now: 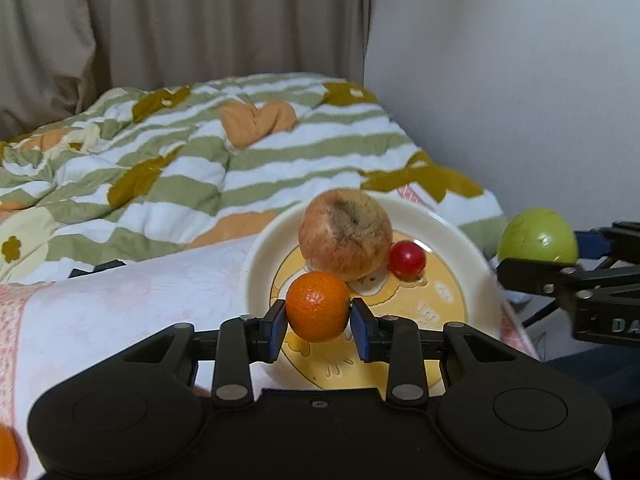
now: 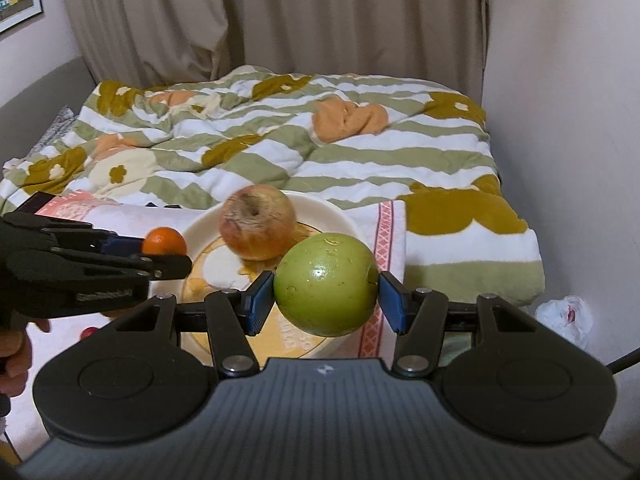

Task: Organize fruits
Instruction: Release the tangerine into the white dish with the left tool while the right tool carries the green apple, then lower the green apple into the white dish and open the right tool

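Two handheld black two-finger grippers, each loaded with one fruit.

Left gripper [image 1: 319, 322]: blue pads clamped on a small round orange mandarin [image 1: 317, 306], held above the near rim of the plate. From the right wrist view the same mandarin [image 2: 164, 241] sits at the plate's left edge.

Right gripper [image 2: 326, 298]: blue pads pressed against both sides of a large smooth green apple [image 2: 326, 284], carried over the plate's near right side. The left wrist view shows this apple [image 1: 538, 240] just off the plate's right rim.

Round cream plate with yellow printed centre [image 1: 472, 248]: rests on a white towel with pink patterned border [image 1: 100, 312]. On it lie a reddish-yellow apple with a dark bruised top [image 1: 345, 234] and, touching its right side, a small glossy red cherry tomato [image 1: 407, 259].

Surroundings: rumpled quilt striped green and white with ochre flowers [image 1: 168, 152] behind the plate; beige curtain [image 1: 192, 20]; plain white wall [image 1: 500, 80]; crumpled white plastic bag [image 2: 566, 318] on the floor at right. Part of a person's hand [image 2: 16, 356] shows at the left edge of the right wrist view.
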### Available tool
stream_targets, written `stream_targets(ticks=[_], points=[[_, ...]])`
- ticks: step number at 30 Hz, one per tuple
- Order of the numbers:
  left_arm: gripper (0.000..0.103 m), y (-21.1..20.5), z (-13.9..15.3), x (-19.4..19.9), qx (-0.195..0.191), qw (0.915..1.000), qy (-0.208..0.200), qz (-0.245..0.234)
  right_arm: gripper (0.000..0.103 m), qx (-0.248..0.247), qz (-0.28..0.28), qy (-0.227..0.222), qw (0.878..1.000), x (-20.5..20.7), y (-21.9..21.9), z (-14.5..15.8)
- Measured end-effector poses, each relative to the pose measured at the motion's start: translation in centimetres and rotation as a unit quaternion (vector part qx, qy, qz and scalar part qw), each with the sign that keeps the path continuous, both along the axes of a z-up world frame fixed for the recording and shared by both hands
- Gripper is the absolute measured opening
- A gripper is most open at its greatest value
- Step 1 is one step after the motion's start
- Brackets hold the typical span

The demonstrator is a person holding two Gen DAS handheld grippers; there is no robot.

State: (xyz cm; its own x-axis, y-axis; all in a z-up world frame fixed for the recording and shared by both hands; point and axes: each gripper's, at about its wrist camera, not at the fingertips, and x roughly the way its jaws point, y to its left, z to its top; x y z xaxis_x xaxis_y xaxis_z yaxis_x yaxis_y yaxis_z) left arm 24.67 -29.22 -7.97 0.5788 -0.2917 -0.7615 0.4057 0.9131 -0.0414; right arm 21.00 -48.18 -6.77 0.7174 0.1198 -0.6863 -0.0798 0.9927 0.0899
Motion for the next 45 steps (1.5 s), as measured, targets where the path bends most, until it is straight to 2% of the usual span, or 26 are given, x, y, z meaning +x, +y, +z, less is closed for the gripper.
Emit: stream_targets(ticks=[7,8,9,11,13,19,30,45], points=[[0.038,-0.8,-1.7,1.6,0.026,0.9992,0.017,-0.024,0.071,0.003,-0.017,0.014,1.000,1.0,-0.2,-1.0],[0.040,-0.9,-1.7,1.6,0.030,0.9991,0.015,-0.027,0.071,0.004,-0.019,0.014,1.000,1.1,-0.3,-1.1],[0.046,-1.0,-1.7,1.7,0.034,0.9989,0.012,-0.031,0.071,0.005,-0.022,0.015,1.000,1.2,-0.3,-1.1],[0.072,-1.1,-1.5,1.8,0.035,0.9988,0.004,-0.036,0.071,0.005,-0.026,0.014,1.000,1.3,-0.4,-1.0],[0.080,-1.1,-1.1,1.6,0.036,0.9986,-0.006,-0.038,0.071,0.003,-0.030,0.013,0.999,1.3,-0.5,-0.9],[0.092,0.2,0.3,0.6,0.023,0.9992,-0.014,-0.030,0.071,0.002,-0.031,0.009,0.999,1.2,-0.4,-0.4],[0.097,3.5,3.2,-1.2,-0.001,0.9993,-0.035,0.013,0.071,-0.008,0.005,0.021,1.000,2.6,1.8,-1.6],[0.097,5.7,3.6,-2.7,-0.003,0.9977,-0.042,0.053,0.071,-0.041,0.041,0.047,0.997,4.1,4.3,-4.7]])
